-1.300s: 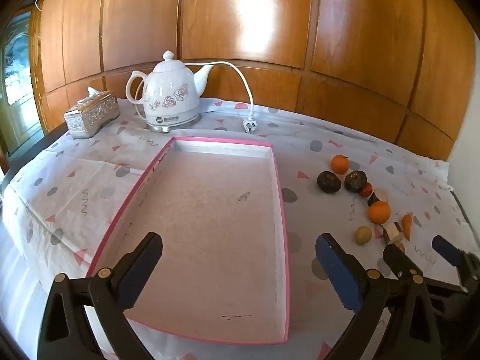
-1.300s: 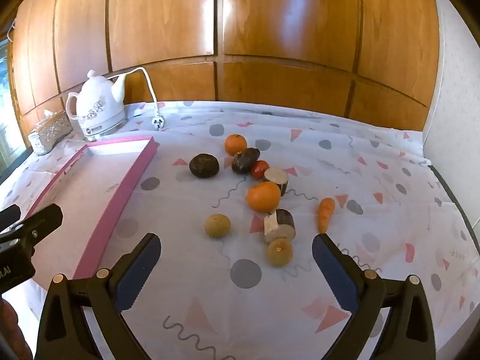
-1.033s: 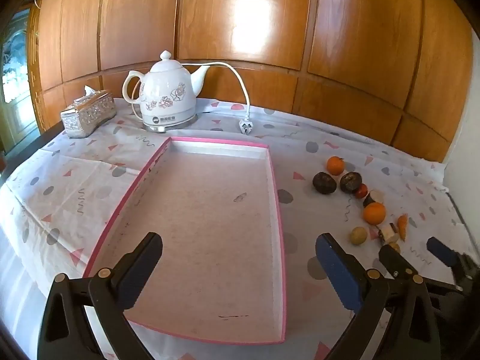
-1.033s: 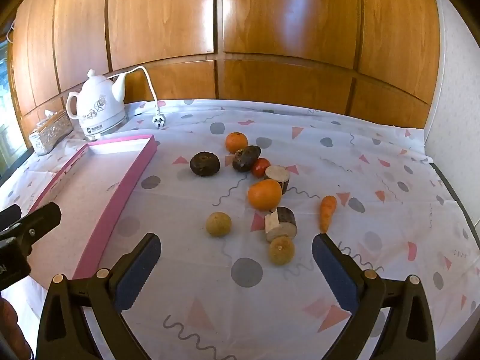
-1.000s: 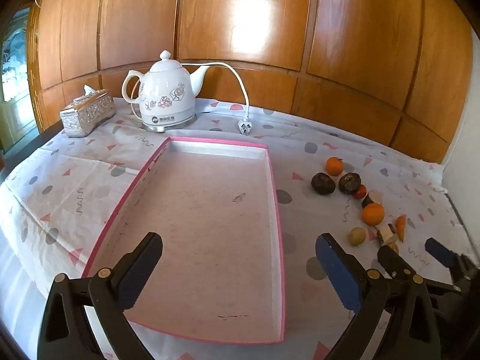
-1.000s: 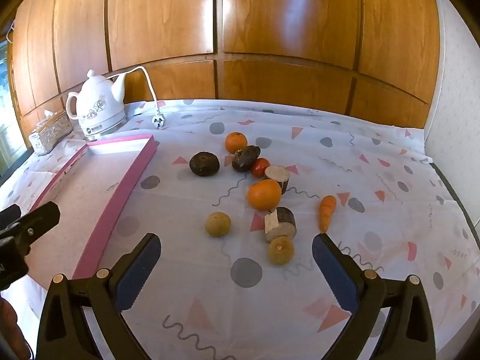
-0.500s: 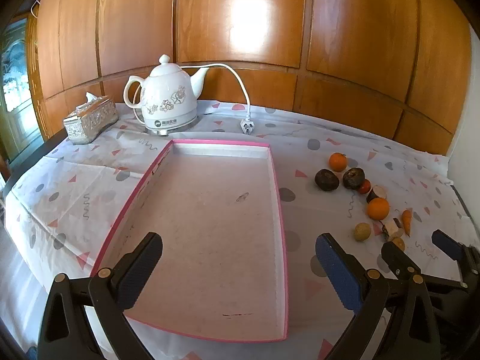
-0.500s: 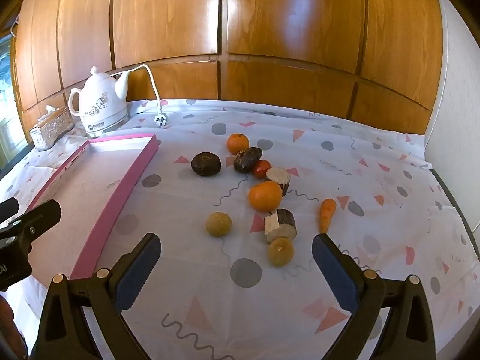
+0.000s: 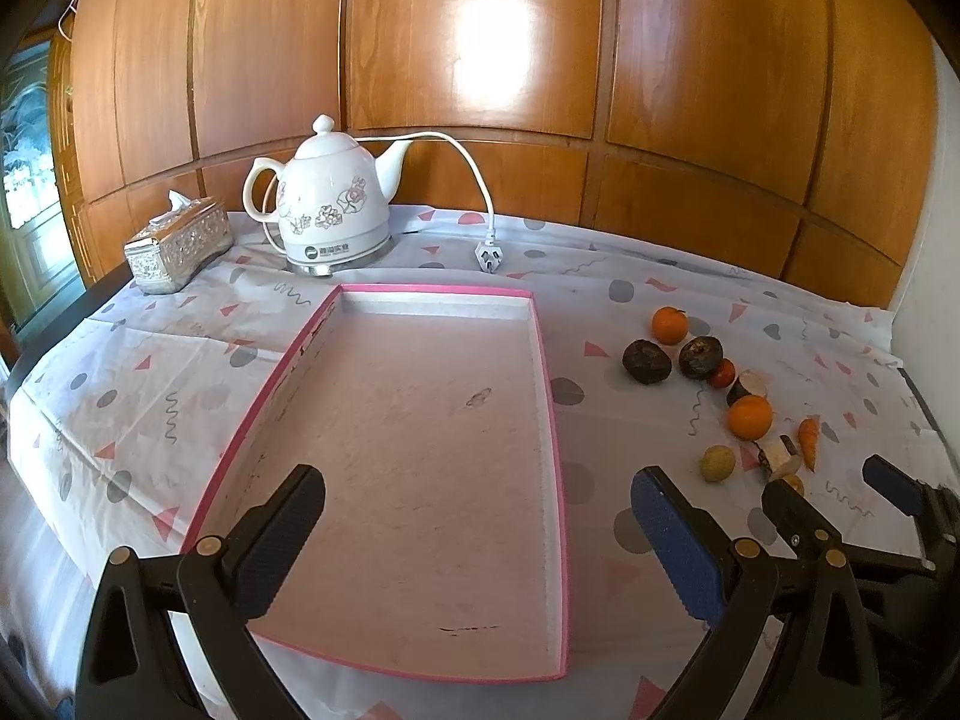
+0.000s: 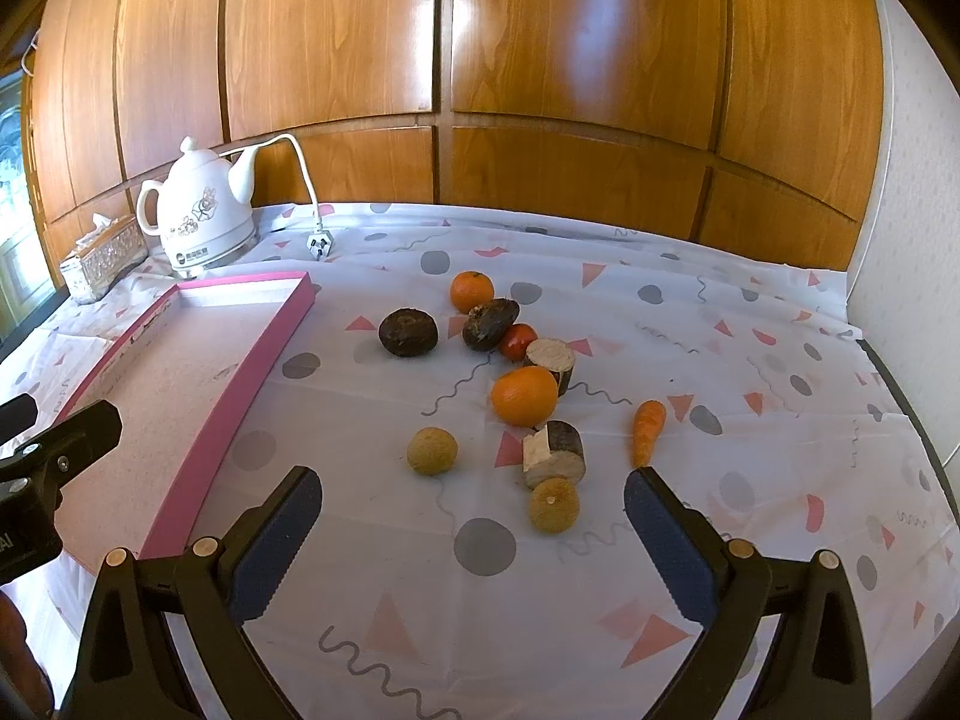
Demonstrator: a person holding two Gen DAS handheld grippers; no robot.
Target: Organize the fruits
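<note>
Left gripper [image 9: 477, 516]: jaws spread wide, empty, above near end of pink-rimmed tray [image 9: 555, 420]. Right gripper [image 10: 471, 516]: jaws spread wide, empty, above tablecloth [image 10: 750, 420] just short of fruit cluster [image 10: 522, 396]. Cluster loose on cloth, right of tray, none inside. Kettle [image 9: 330, 210], tissue box [image 9: 180, 243] behind tray.
</note>
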